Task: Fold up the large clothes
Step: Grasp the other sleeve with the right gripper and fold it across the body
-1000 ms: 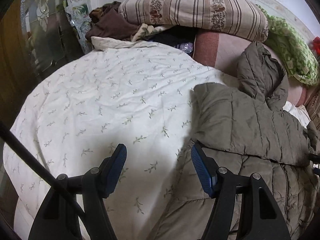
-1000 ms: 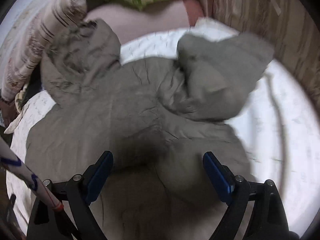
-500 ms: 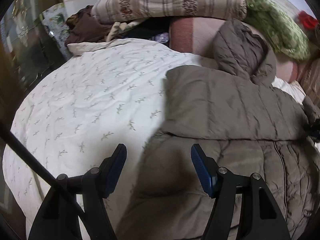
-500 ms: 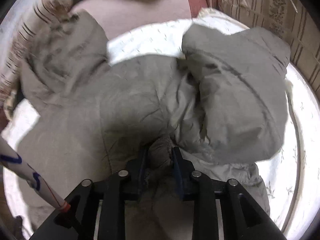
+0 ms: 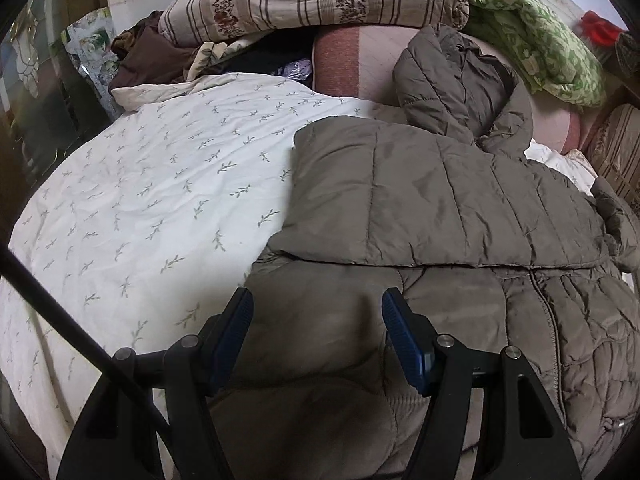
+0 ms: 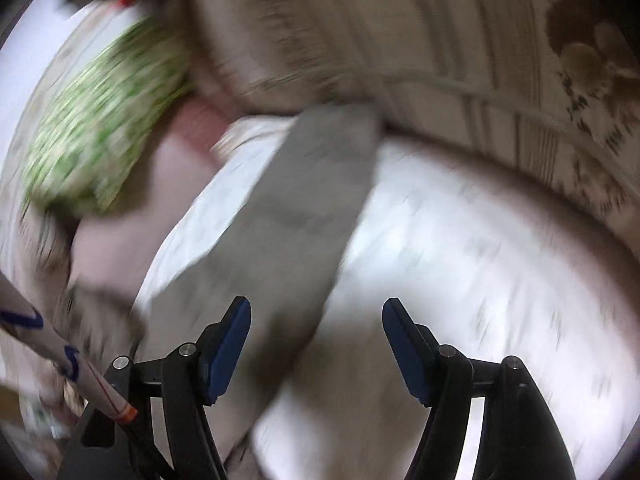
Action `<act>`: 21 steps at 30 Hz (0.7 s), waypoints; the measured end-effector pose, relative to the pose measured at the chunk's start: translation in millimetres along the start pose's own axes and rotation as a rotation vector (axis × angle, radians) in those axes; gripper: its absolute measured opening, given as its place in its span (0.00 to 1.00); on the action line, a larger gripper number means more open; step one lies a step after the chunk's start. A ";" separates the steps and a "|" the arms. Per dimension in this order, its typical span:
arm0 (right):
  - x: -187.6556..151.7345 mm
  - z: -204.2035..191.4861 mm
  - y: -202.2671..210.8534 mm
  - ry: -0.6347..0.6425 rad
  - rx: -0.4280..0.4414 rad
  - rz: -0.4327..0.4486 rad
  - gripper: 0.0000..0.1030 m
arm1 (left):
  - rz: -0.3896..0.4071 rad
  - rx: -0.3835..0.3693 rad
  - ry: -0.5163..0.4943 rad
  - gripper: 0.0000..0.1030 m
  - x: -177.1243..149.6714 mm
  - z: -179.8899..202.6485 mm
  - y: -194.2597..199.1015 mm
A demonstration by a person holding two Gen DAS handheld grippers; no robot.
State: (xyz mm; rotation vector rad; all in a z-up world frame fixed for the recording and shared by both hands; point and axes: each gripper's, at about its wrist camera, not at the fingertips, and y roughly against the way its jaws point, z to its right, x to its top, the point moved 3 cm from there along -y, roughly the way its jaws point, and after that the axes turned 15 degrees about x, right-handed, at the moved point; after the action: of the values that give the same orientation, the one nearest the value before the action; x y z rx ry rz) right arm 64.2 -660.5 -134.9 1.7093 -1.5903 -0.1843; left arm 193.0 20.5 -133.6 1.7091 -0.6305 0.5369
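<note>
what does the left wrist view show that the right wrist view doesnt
Only the left wrist view shows the striped pillow, the brown clothes heaped beside it, the jacket's hood, and the folded-over quilted panel, all sharp. Only the right wrist view, heavily blurred, shows a long grey sleeve stretched across the bedding and the patterned wall. Both show the grey-brown jacket, the white leaf-print quilt, the green floral bedding, and an open, empty gripper: left gripper, right gripper.

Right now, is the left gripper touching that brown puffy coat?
Cannot tell. In the left wrist view the left gripper is open over the coat, its fingers overlapping the fabric, but no contact or gap shows plainly.
</note>
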 end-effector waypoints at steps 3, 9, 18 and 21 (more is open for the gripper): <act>31.5 26.4 -22.5 -0.087 0.015 0.022 0.71 | -0.002 0.013 -0.017 0.64 0.8 9.1 -11.0; 65.7 20.2 -72.4 -0.054 -0.033 0.032 0.65 | -0.045 0.021 -0.031 0.65 -1.9 20.0 -33.8; 79.1 -38.1 -22.1 0.065 -0.098 0.093 0.09 | -0.049 -0.002 -0.015 0.66 -2.1 11.3 -22.6; 74.9 -94.6 21.6 0.158 -0.059 0.133 0.09 | -0.026 0.006 0.014 0.66 0.6 -2.3 -8.4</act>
State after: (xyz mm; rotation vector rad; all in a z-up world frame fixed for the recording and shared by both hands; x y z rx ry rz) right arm 118.1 -684.9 -27.5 1.5279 -1.5594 -0.0291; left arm 199.0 24.2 -138.8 1.7153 -0.5964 0.5331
